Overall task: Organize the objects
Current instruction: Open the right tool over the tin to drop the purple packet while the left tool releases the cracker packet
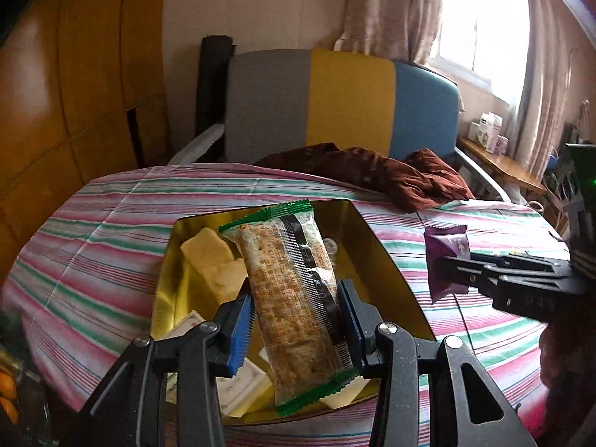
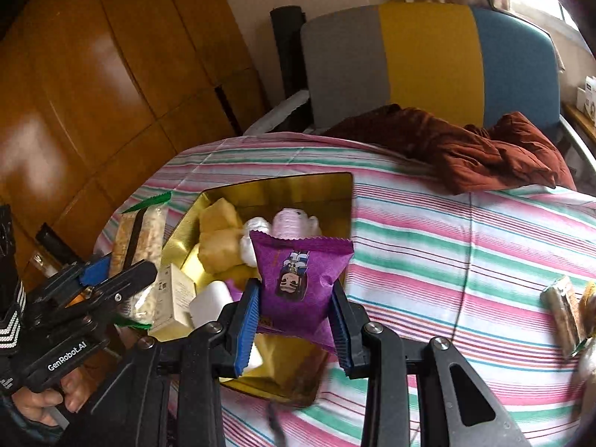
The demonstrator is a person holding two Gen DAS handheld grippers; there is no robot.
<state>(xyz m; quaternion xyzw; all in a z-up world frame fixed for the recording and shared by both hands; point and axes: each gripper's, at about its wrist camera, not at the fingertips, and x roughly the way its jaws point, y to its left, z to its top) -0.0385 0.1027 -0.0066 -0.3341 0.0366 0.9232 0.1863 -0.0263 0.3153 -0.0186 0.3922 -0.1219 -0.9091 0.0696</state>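
Clamping a long cracker pack (image 1: 294, 298) between its blue pads, the left claw (image 1: 296, 320) holds it over the gold tin (image 1: 387, 260) — the pack's green-edged far end reaches out beyond the fingertips, above the yellow packets (image 1: 214, 260) and white boxes (image 1: 242, 383) in the tin. To its right, the right claw (image 2: 294, 320) is closed on a purple pouch (image 2: 301, 279), which hangs over the tin's near right part. Beyond both claws the striped cloth (image 1: 111, 242) runs back to a brown garment (image 1: 380, 175) and a grey, yellow and blue chair (image 1: 346, 104). More wrapped snacks (image 2: 564, 313) lie on the cloth, well right of the right claw.
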